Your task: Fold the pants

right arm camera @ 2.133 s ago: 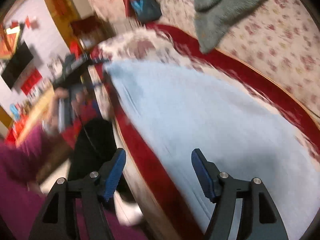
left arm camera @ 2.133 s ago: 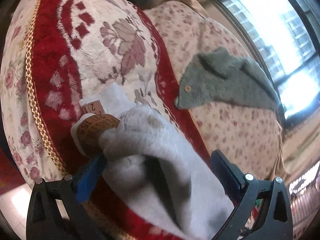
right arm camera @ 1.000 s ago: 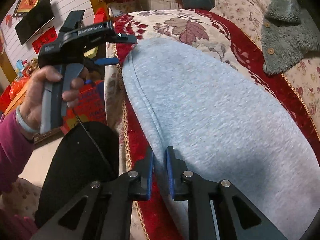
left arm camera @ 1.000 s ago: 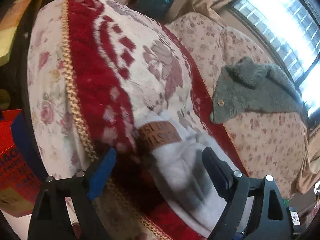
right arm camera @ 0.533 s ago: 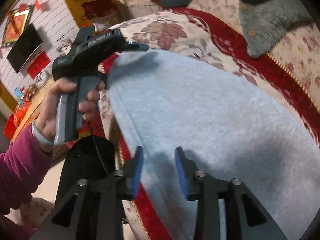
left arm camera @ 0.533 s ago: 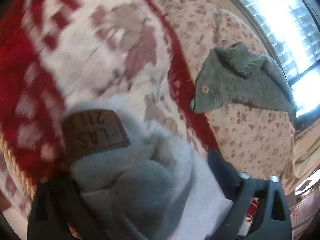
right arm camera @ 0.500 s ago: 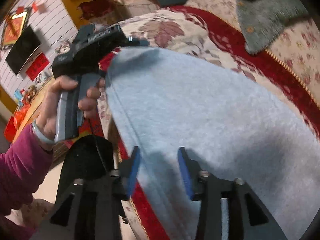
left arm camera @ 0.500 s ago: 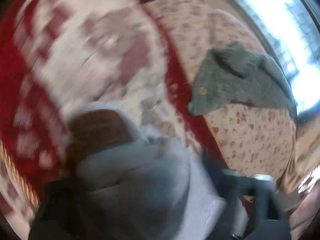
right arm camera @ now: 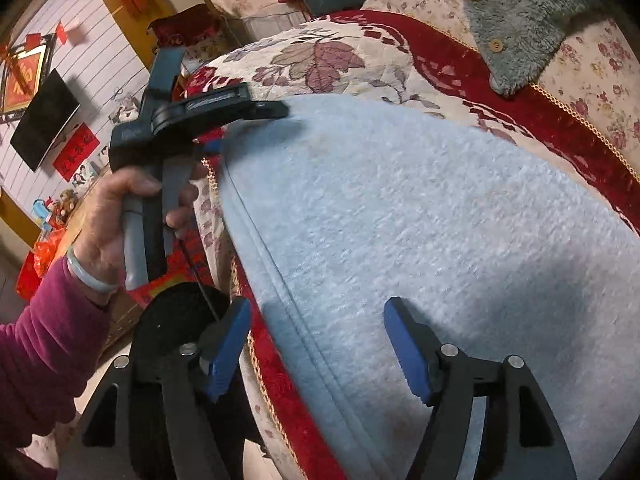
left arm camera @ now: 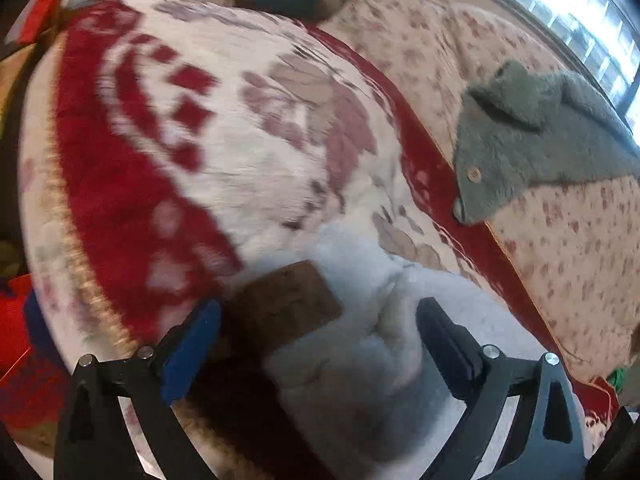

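Light grey fleece pants lie flat on a red and cream floral blanket, their long seam edge along the blanket's near side. In the left wrist view the waistband end with a brown leather patch lies between my open left jaws. My left gripper is open around that end; it also shows in the right wrist view, held in a hand at the pants' far corner. My right gripper is open over the seam edge, holding nothing.
A grey-green fuzzy garment with buttons lies on the floral sofa cushion beyond the blanket. The blanket's gold-trimmed edge drops off at the near left. A black stool, red boxes and a wall television stand left.
My right gripper has opened wide from nearly shut and let go of the pants' seam edge. My left gripper has opened around the waistband end, and the pants lie flatter.
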The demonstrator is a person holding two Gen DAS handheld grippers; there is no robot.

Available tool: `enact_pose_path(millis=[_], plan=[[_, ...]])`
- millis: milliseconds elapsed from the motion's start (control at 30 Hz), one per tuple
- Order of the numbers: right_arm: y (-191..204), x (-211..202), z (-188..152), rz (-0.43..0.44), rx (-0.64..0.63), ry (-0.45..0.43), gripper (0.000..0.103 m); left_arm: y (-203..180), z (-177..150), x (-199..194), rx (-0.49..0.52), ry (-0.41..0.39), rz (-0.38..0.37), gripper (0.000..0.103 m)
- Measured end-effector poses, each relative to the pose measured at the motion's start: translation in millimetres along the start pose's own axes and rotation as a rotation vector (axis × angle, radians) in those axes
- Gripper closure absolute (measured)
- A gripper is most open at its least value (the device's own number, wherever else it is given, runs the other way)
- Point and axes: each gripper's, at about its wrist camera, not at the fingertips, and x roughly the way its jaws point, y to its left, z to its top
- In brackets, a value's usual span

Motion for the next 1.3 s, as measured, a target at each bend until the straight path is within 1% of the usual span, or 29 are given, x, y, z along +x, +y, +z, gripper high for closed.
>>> enact_pose_path(millis=[67, 133, 167, 233, 367, 400, 533, 733, 833, 900, 1000, 1167, 1300], plan=[[-6.6, -8.3, -2.9, -0.010, 0.020, -0.004, 0.029, -9.7, -5.4, -12.2, 0.031, -0.037, 0.072, 0.005], [-16.6, -22.5, -7.3, -0.026, 0.045, -0.025, 0.029, -29.7, -13.1, -28.0, 0.098, -0.094, 0.141, 0.005], [-22.3, -31.0, -10.4, -0.032, 0.060, -0.040, 0.029, -45.1, -18.8, -37.7, 0.142, -0.124, 0.155, 0.005], [-34.0, -47.5, -16.5, -0.043, 0.097, -0.064, 0.029, -67.5, -27.0, -50.4, 0.202, -0.158, 0.146, 0.005], [-56.8, -88.7, -37.7, -0.117, 0.162, -0.108, 0.029, -128.8, -49.0, -59.4, 0.319, -0.187, 0.093, 0.005], [-60.7, -97.5, -42.6, -0.138, 0.170, -0.117, 0.029, -148.0, -57.7, -59.8, 0.354, -0.182, 0.070, 0.005], [-82.1, -143.4, -70.0, -0.223, 0.252, -0.166, 0.027, -200.3, -88.1, -60.9, 0.452, -0.166, 0.003, 0.005], [-104.5, -204.6, -116.8, -0.335, 0.349, -0.223, 0.025, -267.6, -138.2, -56.1, 0.554, -0.092, -0.112, 0.005], [-113.5, -233.3, -143.3, -0.391, 0.403, -0.248, 0.025, -290.1, -159.4, -53.4, 0.599, -0.060, -0.152, 0.005], [-117.7, -250.9, -162.4, -0.420, 0.438, -0.266, 0.024, -309.3, -172.7, -50.0, 0.635, -0.022, -0.186, 0.005], [-127.6, -281.8, -198.4, -0.473, 0.522, -0.290, 0.023, -328.7, -186.9, -48.9, 0.669, 0.017, -0.239, 0.005], [-134.9, -322.5, -250.8, -0.547, 0.617, -0.303, 0.022, -364.6, -204.1, -38.7, 0.707, 0.113, -0.339, 0.005], [-135.7, -343.4, -286.8, -0.580, 0.688, -0.295, 0.020, -386.4, -215.4, -39.9, 0.733, 0.144, -0.395, 0.005]])
